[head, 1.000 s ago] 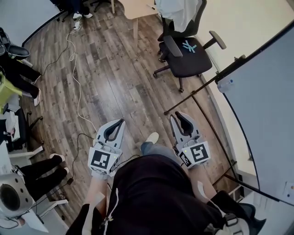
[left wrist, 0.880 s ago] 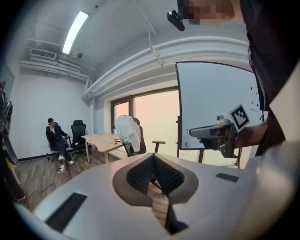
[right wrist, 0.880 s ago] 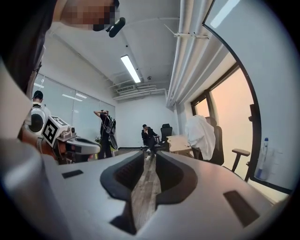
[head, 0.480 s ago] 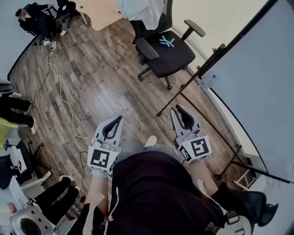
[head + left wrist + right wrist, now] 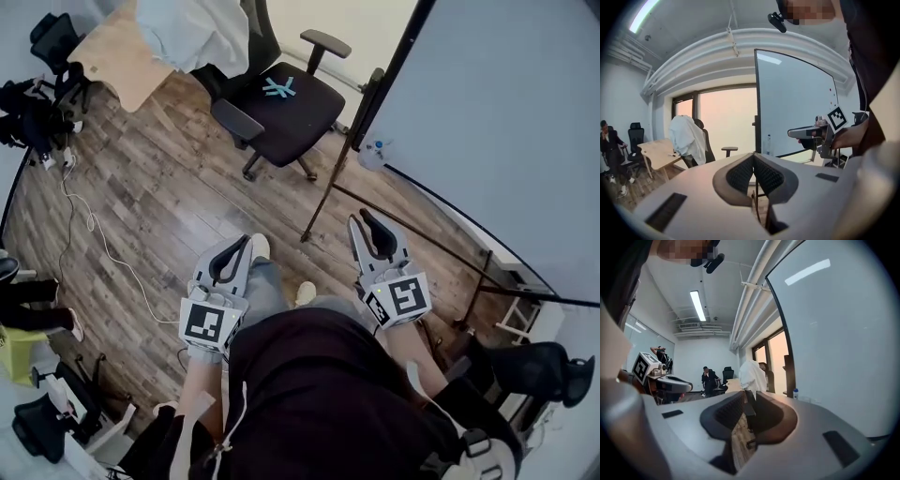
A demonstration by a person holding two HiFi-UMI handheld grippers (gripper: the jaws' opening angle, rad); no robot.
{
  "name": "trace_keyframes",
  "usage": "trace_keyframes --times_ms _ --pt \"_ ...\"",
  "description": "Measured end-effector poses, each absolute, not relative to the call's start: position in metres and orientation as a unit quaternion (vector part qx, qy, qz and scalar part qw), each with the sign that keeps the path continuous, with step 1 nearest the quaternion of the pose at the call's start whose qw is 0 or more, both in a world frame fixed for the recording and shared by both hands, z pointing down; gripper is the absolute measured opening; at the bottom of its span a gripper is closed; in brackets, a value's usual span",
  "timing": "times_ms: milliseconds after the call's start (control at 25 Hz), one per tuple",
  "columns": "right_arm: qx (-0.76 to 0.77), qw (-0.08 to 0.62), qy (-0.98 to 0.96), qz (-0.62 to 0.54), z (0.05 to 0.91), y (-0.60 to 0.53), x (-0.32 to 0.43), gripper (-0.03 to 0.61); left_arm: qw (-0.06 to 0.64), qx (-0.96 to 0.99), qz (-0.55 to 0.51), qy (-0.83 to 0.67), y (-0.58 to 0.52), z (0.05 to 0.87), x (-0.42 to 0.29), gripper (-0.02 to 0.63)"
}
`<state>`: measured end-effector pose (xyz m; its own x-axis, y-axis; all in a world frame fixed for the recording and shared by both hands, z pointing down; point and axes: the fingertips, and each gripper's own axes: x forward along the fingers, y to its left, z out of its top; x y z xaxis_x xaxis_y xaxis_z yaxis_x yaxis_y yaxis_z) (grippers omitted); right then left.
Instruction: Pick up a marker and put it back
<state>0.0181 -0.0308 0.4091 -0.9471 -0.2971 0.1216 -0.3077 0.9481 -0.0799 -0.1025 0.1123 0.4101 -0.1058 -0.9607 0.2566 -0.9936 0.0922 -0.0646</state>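
Observation:
No marker shows in any view. In the head view my left gripper and right gripper are held side by side at waist height over the wooden floor, both empty. In the left gripper view the left gripper has its jaw tips touching. The right gripper shows a narrow gap between its pads, with nothing in it. The whiteboard stands ahead to the right, and a small bottle sits at its lower edge. In the left gripper view the right gripper's body is in a hand.
A black office chair stands ahead, beside a wooden desk and a chair draped in white cloth. The whiteboard stand's leg slants across the floor. A cable lies at the left. A seated person is at the far side.
The head view has swung toward the whiteboard, which now fills the upper right. The office chair and desk have shifted left. Both grippers keep their pose in front of the body.

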Motion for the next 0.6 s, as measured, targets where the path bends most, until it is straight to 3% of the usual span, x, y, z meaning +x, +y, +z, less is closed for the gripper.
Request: trace_keyframes --times_ms 600 --pt "0.315 0.068 -0.944 0.064 0.426 -0.117 0.036 0.069 0.052 0.785 0.113 -0.607 -0.024 0.411 -0.12 0.008"
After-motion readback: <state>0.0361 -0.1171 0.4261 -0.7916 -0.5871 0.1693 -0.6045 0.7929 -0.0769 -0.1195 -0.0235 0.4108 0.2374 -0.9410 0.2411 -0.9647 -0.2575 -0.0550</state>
